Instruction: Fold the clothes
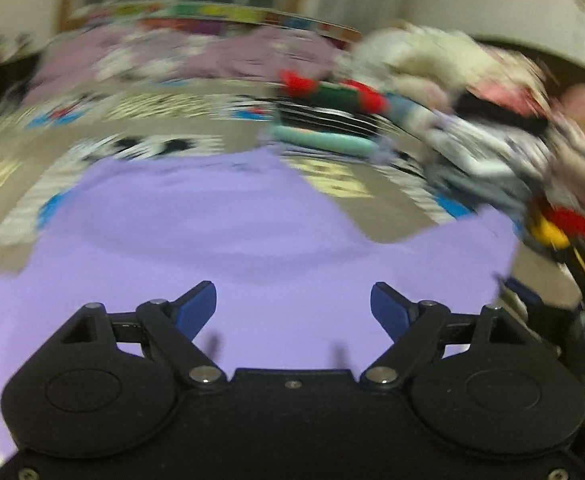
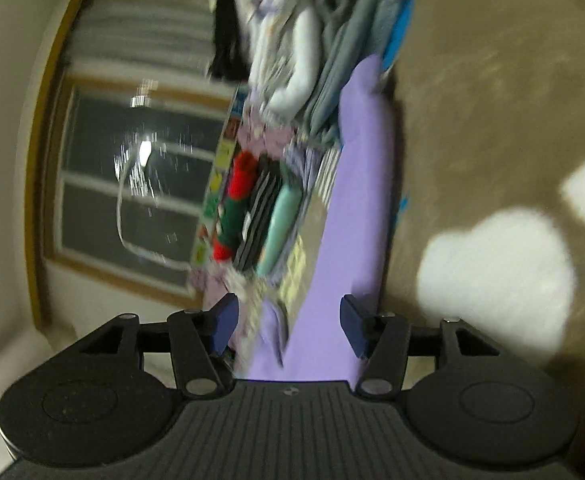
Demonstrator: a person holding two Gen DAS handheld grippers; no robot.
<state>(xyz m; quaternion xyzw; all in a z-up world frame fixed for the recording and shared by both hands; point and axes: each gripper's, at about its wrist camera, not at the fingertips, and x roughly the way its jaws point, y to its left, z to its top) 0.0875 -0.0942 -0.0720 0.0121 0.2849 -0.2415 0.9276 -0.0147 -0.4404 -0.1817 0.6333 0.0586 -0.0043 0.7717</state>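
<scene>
Both jaws are spread and grip nothing: your left hand-held gripper (image 1: pixel 293 306) hangs right over the lavender garment (image 1: pixel 220 232), your right hand-held gripper (image 2: pixel 288 328) is rolled sideways with it straight ahead. It lies mostly flat on the patterned bed (image 1: pixel 20 152), one flap toward the clothes pile (image 1: pixel 484 128). Likely mid-fold or just laid out; blur hides creases. Next grip needs a clear edge.
</scene>
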